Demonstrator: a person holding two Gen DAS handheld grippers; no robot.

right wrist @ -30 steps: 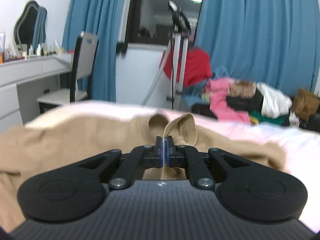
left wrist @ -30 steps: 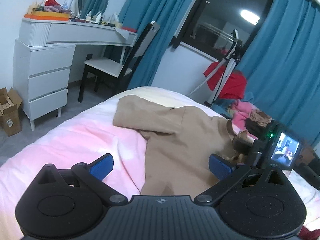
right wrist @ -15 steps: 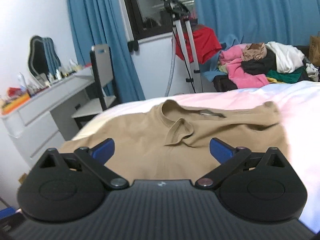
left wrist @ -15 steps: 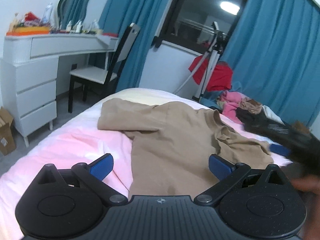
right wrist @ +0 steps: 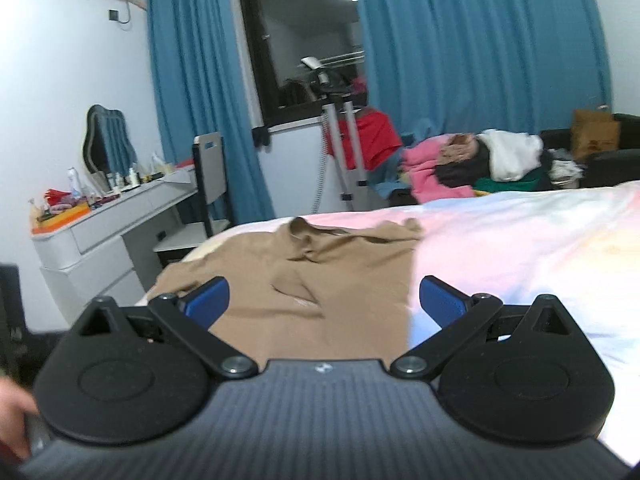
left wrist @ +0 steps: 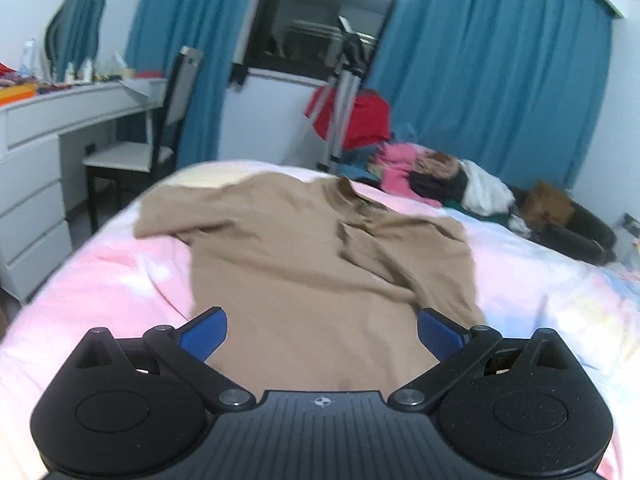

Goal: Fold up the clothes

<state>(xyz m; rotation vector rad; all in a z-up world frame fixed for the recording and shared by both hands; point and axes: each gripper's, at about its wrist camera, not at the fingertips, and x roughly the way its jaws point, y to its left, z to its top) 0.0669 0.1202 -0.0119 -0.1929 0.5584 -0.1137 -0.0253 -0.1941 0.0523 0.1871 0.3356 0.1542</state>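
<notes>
Both grippers have their blue-padded fingers spread wide with nothing held between them. Farthest left stands a white dressing table with drawers [left wrist: 36,184], its top crowded with small bottles, and just beside it a black-framed chair with a pale seat [left wrist: 136,152]. Next comes the left gripper [left wrist: 320,330], poised above the near hem of a tan long-sleeved cotton shirt [left wrist: 304,256]; whether its fingers touch the cloth cannot be told. That shirt lies spread on a bed with a pink and white tie-dye cover [left wrist: 112,276], collar toward the far edge, one sleeve stretched out to the left and the right side bunched in folds. From the right wrist view, the right gripper [right wrist: 323,302] hovers over the shirt's [right wrist: 320,276] right edge, one finger over tan fabric and the other over the bed cover [right wrist: 520,248]. Behind the bed stands a silver tripod [right wrist: 348,152] before teal curtains [right wrist: 480,48], and to the right sits a heap of pink, white and dark clothes [right wrist: 472,164].
</notes>
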